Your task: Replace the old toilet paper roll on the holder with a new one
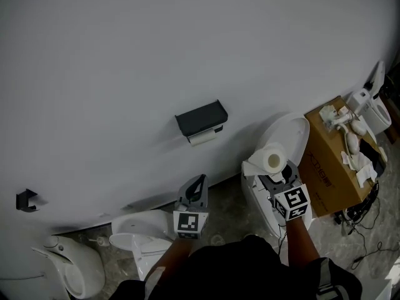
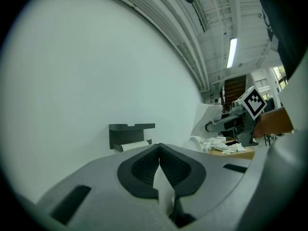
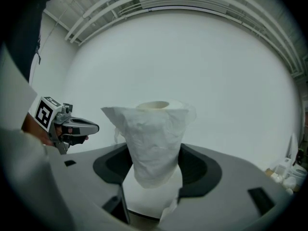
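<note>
Replacement stage with both tools short of the wall fitting. Right gripper [image 1: 275, 174] clamps the new roll [image 1: 273, 160] upright between widely spread jaws, held in the air to the right of and below the holder [image 1: 201, 119]. Left gripper [image 1: 197, 183] is clenched tip to tip and carries nothing identifiable; a pale wedge behind its tips cannot be made out. It points level at the holder from below, apart from it. Old roll [image 1: 203, 137], thin and nearly spent, sits in the holder under its dark shelf.

Likely faults: the holder is occupied, so presenting the new roll now would jam it against the old one. The closed left gripper would have to open before it can take the old roll, and a thin roll gives little to bite on. A loose sheet [image 3: 144, 129] hangs over the front of the new roll and could snag on the holder's edge or unwind. The roll is soft, so a harder squeeze may crush its core, while a lighter one may let it slip.

Surroundings: bare white wall [image 1: 125, 74]; low white toilet [image 1: 140, 233] under the left gripper, where a dropped roll could land; second toilet [image 1: 75, 267] at lower left; toilet with a raised lid [image 1: 289, 136] behind the new roll, crowding the right hand's path; cardboard box [image 1: 325, 167] bearing white fittings; cables [image 1: 359, 211] on the floor; black hook [image 1: 25, 200] far left
</note>
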Available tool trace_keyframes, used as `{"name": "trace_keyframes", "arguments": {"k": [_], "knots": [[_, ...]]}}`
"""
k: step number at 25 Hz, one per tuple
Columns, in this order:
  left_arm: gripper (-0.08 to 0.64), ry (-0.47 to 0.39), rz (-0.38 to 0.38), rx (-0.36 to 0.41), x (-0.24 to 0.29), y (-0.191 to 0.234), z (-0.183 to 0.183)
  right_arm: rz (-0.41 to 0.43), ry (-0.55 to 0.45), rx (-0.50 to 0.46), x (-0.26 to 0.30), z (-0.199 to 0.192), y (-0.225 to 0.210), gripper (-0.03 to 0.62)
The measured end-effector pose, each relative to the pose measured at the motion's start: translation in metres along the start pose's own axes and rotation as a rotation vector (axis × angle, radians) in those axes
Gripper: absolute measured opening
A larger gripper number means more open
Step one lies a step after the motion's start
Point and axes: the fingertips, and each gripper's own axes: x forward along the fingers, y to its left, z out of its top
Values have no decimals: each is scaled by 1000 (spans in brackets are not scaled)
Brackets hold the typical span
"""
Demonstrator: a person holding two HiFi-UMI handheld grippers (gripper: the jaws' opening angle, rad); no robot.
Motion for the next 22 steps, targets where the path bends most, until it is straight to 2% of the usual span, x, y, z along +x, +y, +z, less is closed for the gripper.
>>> {"name": "trace_keyframes", "arguments": {"k": [6,13,20,22], "knots": [[6,0,24,5,18,5,1,41,3,3,23,-2,-8,278],[6,22,127,-49,35,18,-4,128,7,-9,53,-3,-21,278],[6,39,179,-3,57,23,0,224,16,-14,81,-7,-25,278],[6,60,200,36,63,24,0,249,14,-8,88,-8,-25,278]]}}
